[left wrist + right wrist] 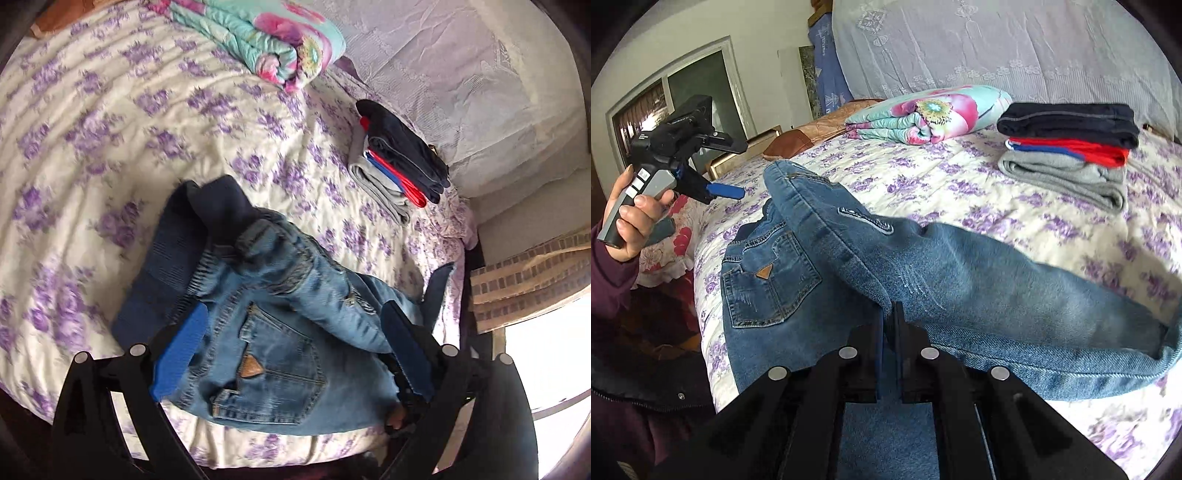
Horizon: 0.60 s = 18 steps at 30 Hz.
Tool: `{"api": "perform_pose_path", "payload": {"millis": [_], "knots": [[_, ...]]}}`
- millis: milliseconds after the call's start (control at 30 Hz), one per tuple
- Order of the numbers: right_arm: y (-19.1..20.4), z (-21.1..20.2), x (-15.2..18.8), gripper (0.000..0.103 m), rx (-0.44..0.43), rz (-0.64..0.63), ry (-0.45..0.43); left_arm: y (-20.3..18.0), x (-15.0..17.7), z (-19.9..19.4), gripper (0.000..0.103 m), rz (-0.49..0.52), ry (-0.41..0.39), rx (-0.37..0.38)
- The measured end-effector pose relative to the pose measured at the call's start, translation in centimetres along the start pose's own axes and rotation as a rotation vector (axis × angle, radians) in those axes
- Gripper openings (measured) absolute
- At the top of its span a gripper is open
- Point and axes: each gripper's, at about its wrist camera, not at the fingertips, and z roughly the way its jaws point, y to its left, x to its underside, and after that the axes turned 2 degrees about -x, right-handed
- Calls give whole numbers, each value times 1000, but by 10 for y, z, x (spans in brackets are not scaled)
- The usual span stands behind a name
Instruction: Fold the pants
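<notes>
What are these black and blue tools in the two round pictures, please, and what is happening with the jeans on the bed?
No robot is here. A person holds a hand tool in each hand, each with two blue-padded jaws and a wide-angle camera looking along them, which makes the pictures round. One picture comes from the left gripper, whose jaws stand open above the jeans, holding nothing. The other comes from the right gripper, whose jaws are shut on a fold of the denim and lift one leg across. In that view you also see the person's left hand gripping the other tool. On the floral bedspread lie a stack of folded clothes and a folded flowered blanket.
</notes>
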Motion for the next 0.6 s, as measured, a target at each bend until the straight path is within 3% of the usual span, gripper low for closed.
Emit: {"api": "perform_pose_path", "payload": {"millis": [200, 267, 300, 367, 433, 533, 600], "knots": [[-2, 2, 9, 5, -24, 19, -22, 8, -21, 42, 92, -119, 46, -4], [0, 5, 13, 5, -25, 12, -13, 9, -29, 47, 91, -117, 56, -14], [0, 5, 14, 6, -23, 8, -10, 9, -32, 47, 88, -113, 59, -22], [0, 5, 15, 6, -26, 8, -14, 7, -32, 45, 61, -88, 46, -62], [-1, 3, 16, 6, -34, 14, -22, 5, -28, 41, 47, -40, 37, -99], [0, 1, 18, 6, -35, 9, -20, -1, -16, 35, 46, 25, 34, -148], [1, 0, 19, 6, -39, 6, -16, 0, -13, 31, 52, 15, 34, -153]]}}
